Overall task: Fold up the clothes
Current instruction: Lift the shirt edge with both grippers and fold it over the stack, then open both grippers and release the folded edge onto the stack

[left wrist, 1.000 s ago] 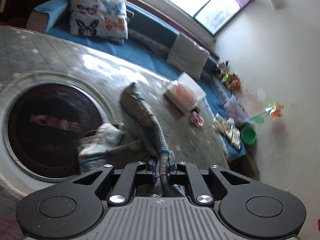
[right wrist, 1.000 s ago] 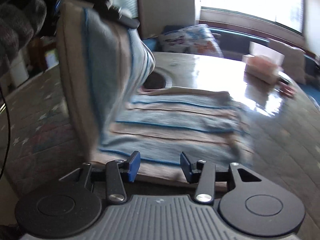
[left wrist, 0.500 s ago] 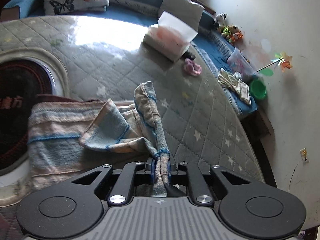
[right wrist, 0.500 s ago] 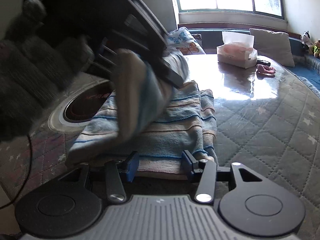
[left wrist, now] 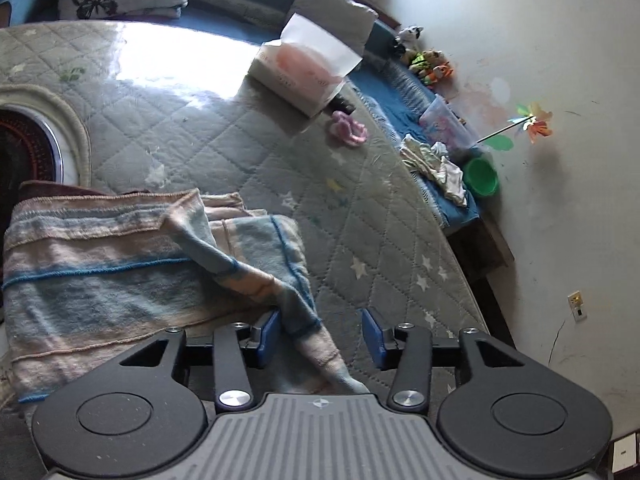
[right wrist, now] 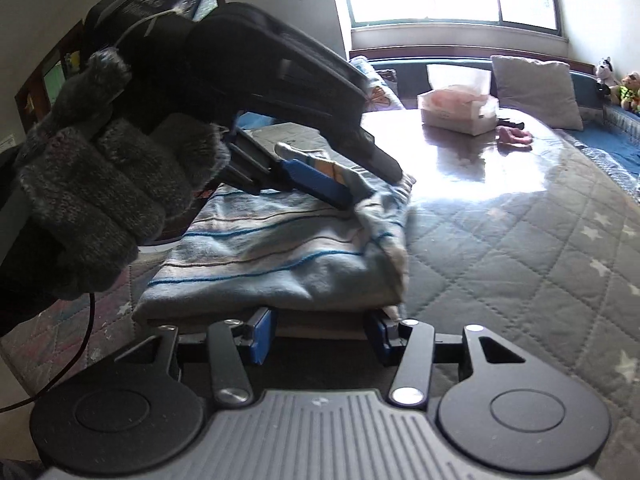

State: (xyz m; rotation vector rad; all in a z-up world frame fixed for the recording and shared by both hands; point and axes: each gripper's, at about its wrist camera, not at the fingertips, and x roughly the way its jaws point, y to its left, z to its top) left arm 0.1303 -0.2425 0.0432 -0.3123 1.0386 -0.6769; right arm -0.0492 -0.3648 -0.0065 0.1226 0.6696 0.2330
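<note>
Quilted star-patterned table cover [left wrist: 372, 216] carried the striped towel [left wrist: 120, 276], doubled, at its near left. Left gripper [left wrist: 320, 334] stood open, a loose corner lying between its fingers. Right gripper [right wrist: 320, 338] open at the near hem. Judgement: lay corner flush, smooth wrinkles.

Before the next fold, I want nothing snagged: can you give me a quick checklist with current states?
1. Left hand-held gripper open: ok, jaws apart.
2. Striped cloth free of the left hand-held gripper: not ok, a corner lies between its pads.
3. Right hand-held gripper open: ok, at the cloth's near edge.
4. Fold lies flat: not ok, the top layer is bunched.
5. Tissue box and pink item clear of the cloth: ok.
6. Edges aligned: cannot tell.
</note>
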